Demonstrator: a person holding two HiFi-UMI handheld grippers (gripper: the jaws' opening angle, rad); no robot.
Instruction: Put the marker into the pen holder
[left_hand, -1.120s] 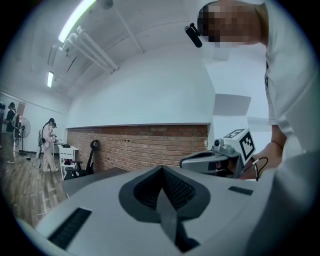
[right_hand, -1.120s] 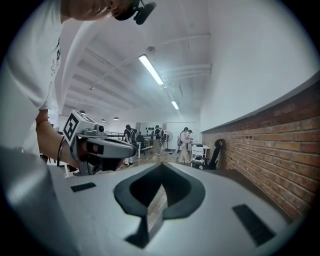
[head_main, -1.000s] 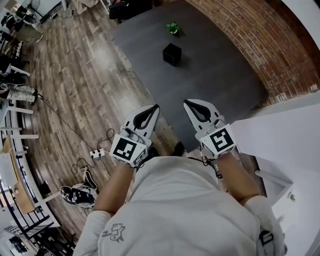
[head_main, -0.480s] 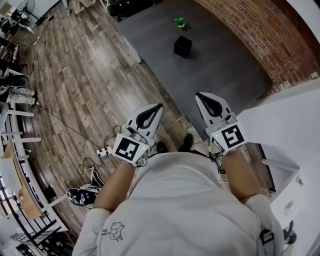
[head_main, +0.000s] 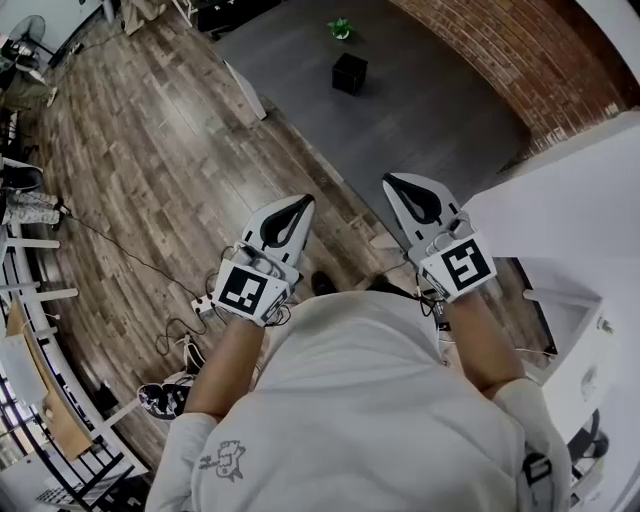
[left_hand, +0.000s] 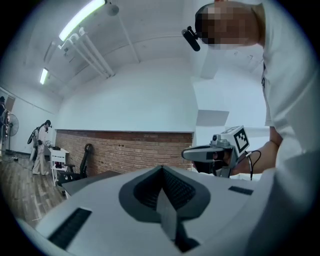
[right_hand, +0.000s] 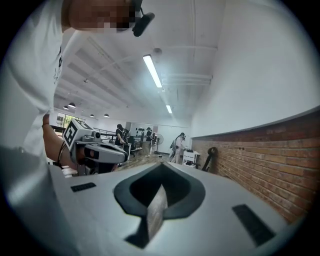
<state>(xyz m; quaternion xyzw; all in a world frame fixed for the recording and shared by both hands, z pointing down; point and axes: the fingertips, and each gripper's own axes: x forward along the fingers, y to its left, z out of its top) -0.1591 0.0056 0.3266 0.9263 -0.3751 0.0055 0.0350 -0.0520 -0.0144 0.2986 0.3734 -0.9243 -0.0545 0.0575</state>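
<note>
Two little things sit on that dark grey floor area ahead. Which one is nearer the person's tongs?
The black cube-shaped box: dark and square-edged, it sits on this side of the small green leafy object, which lies farther off.

Ceiling tube lights (right_hand: 154, 70) are lighting the room brightly and evenly, casting only soft shadows on the wooden floor (head_main: 150, 140), while fisheye distortion is bending and darkening every picture's edges.
</note>
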